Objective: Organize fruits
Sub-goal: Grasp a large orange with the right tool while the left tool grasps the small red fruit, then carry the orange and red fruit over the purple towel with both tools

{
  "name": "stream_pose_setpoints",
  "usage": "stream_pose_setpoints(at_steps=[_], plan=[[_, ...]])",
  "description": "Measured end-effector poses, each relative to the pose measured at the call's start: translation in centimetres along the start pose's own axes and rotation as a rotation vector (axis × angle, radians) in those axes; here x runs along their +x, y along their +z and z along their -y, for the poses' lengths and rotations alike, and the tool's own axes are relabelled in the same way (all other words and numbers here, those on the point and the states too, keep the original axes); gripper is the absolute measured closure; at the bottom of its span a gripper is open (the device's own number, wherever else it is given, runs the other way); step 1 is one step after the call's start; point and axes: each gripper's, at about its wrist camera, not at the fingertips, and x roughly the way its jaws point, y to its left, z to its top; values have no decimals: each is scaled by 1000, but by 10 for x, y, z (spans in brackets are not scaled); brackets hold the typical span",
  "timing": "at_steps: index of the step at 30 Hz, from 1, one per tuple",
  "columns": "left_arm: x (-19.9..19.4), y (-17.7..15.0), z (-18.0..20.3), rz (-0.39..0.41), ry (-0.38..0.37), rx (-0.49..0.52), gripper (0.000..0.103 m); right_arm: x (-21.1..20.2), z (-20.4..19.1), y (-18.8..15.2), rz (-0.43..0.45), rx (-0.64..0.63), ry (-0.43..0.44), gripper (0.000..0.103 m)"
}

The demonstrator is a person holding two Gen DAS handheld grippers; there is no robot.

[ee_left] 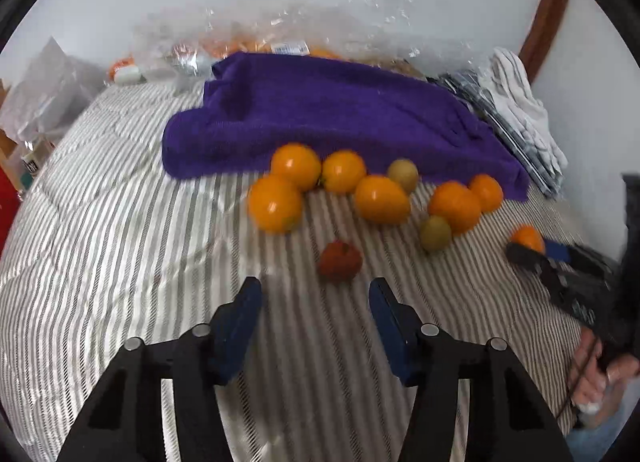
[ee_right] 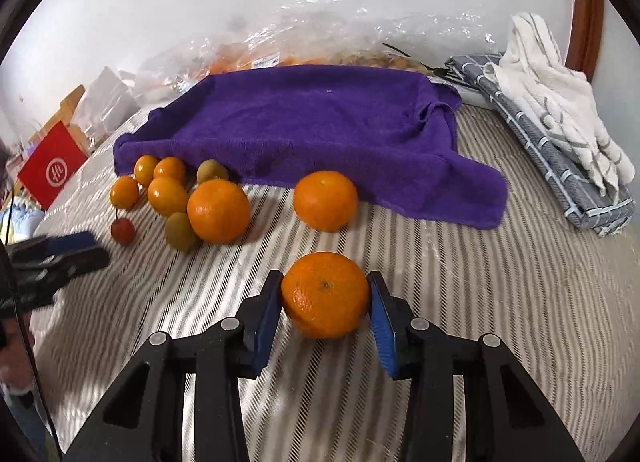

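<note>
Right wrist view: right gripper (ee_right: 325, 294) pinches one of three oranges (ee_right: 325, 294); left gripper (ee_left: 315, 304) spread, empty.

The left tool (ee_left: 314, 298) points steeply downward with its blue pads parted and nothing between them. The right tool (ee_right: 325, 294) also angles downward, its two pads pressed against opposite sides of a mandarin (ee_right: 325, 294). A hand (ee_left: 600, 374) grips the right tool's handle, visible at the edge of the left wrist view.
</note>
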Motion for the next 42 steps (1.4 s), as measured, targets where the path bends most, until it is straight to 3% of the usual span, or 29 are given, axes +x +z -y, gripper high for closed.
stream_pose_setpoints(at_steps=[3,7,24,31,42], plan=[[5,4,7,13,-9,-23,58,-5,5,-5,3,-8,-3,61],[11,5,11,24,27,-30,80,-7,12,-4,18,32,28,61],[6,-1,17,38,73,-41,80,2,3,-2,-30,-52,110,61],[4,-3,9,46,20,-85,80,2,9,-1,-35,-47,168,61],[-6,-6,-3,108,-59,-151,80,0,15,-2,-27,-8,155,61]])
